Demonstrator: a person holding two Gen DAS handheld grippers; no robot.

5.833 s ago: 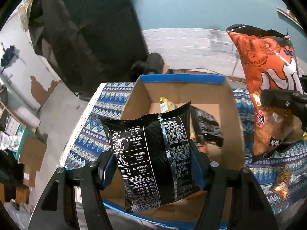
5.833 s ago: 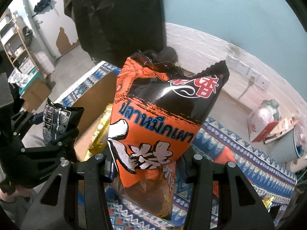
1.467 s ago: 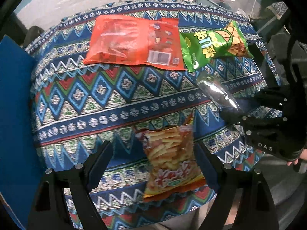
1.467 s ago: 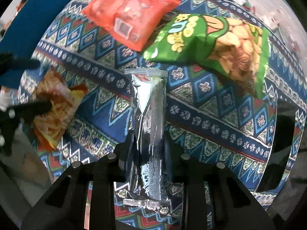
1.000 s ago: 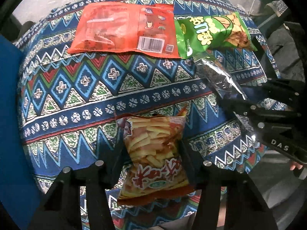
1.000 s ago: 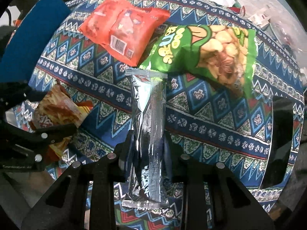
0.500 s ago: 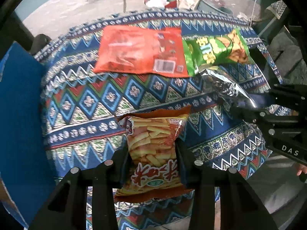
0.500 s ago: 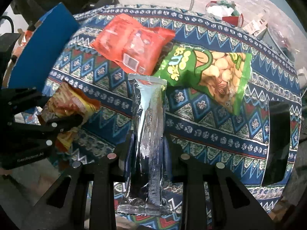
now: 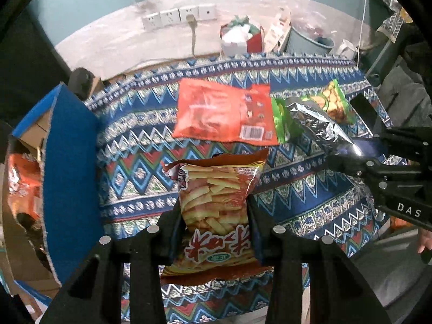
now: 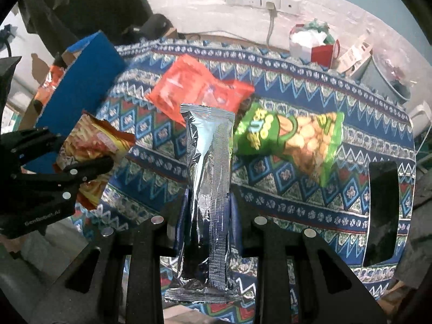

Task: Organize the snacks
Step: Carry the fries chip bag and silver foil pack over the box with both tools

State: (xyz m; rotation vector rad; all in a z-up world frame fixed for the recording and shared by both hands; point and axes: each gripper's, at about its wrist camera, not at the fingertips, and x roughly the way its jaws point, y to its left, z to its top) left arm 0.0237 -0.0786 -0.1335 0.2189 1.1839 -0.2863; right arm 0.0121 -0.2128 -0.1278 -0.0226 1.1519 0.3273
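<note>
Left gripper (image 9: 214, 216) clamps the fries bag (image 9: 216, 202); right gripper (image 10: 210, 205) pinches the silver packet (image 10: 209, 178). Both are held above the patterned tablecloth (image 9: 140, 167), where red (image 9: 224, 114) and green (image 10: 289, 135) packs lie beside the blue-edged box (image 9: 70, 156). Wall sockets (image 9: 178, 16) behind.

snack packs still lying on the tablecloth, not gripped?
2: the red-orange pack mid-cloth and the green pack to its right. The fries bag and silver pack are each clamped in a hand-held gripper. Others may be hidden.
</note>
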